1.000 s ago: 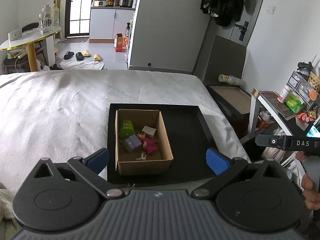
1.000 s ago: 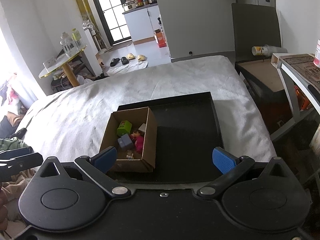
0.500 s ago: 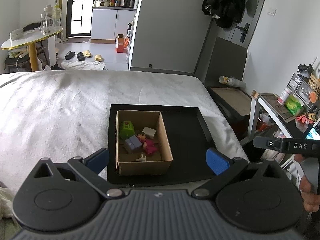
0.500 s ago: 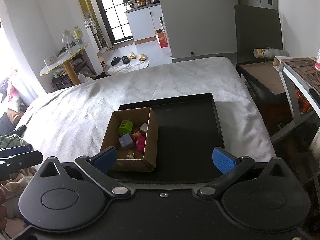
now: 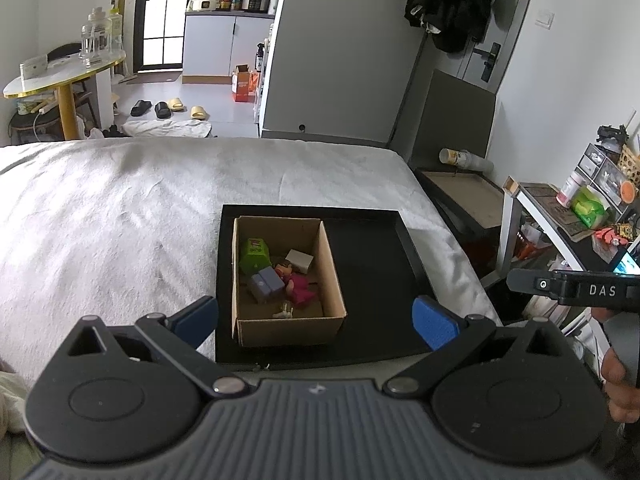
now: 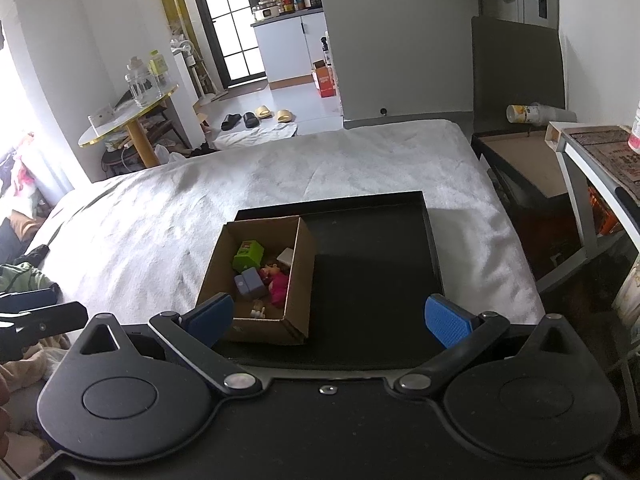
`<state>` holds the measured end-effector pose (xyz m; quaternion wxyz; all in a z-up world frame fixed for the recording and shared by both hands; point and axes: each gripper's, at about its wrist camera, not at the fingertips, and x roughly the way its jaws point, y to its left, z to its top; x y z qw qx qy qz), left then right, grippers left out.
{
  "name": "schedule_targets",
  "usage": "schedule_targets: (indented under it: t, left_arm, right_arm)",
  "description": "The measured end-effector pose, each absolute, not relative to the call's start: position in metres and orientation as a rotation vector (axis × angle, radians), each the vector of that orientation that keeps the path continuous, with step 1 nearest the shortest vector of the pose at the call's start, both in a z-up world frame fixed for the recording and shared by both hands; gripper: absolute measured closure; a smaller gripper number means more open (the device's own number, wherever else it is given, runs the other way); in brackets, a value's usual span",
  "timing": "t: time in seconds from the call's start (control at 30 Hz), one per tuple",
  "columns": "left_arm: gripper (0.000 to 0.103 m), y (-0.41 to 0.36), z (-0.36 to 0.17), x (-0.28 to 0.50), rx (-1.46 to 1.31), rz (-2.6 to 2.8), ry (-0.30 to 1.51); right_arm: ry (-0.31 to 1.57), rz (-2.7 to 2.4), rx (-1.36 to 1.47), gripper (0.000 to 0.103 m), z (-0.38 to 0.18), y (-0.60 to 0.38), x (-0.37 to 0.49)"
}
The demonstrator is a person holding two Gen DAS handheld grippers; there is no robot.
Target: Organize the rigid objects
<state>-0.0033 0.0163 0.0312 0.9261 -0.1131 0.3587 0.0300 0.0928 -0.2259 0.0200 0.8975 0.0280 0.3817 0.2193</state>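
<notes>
An open cardboard box (image 5: 332, 276) (image 6: 298, 280) sits in the left half of a black tray (image 5: 372, 264) (image 6: 372, 256) on a white bed. Inside lie a green block (image 5: 254, 255) (image 6: 248, 255), a grey-blue block (image 5: 265, 285) (image 6: 249, 283), a pink toy figure (image 5: 298, 286) (image 6: 277, 282), a white block (image 5: 299, 260) (image 6: 287, 257) and a small white piece (image 5: 283, 312) (image 6: 258, 312). My left gripper (image 5: 316, 320) is open, held back from the tray's near edge, empty. My right gripper (image 6: 330, 318) is open too, near the tray's front edge, empty.
The white bed cover (image 5: 120, 216) (image 6: 160, 216) stretches left and beyond the tray. A low box table (image 5: 464, 192) and a cluttered desk (image 5: 580, 216) stand off the bed's right side. The other gripper (image 5: 576, 288) shows at the right edge, held by a hand.
Both views have shifted only slightly; the box and tray sit a little nearer in the right wrist view. Both grippers stay open and empty.
</notes>
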Motion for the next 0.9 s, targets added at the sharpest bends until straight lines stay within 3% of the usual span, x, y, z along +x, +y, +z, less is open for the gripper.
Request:
schedule_targets:
  t: [0.9]
  left_arm:
    - [0.000,0.0140,0.0303,-0.0032,-0.215,0.071,0.745]
  right_arm:
    - [0.793,0.461,0.055,0.000,0.0215,-0.2236,0.0918]
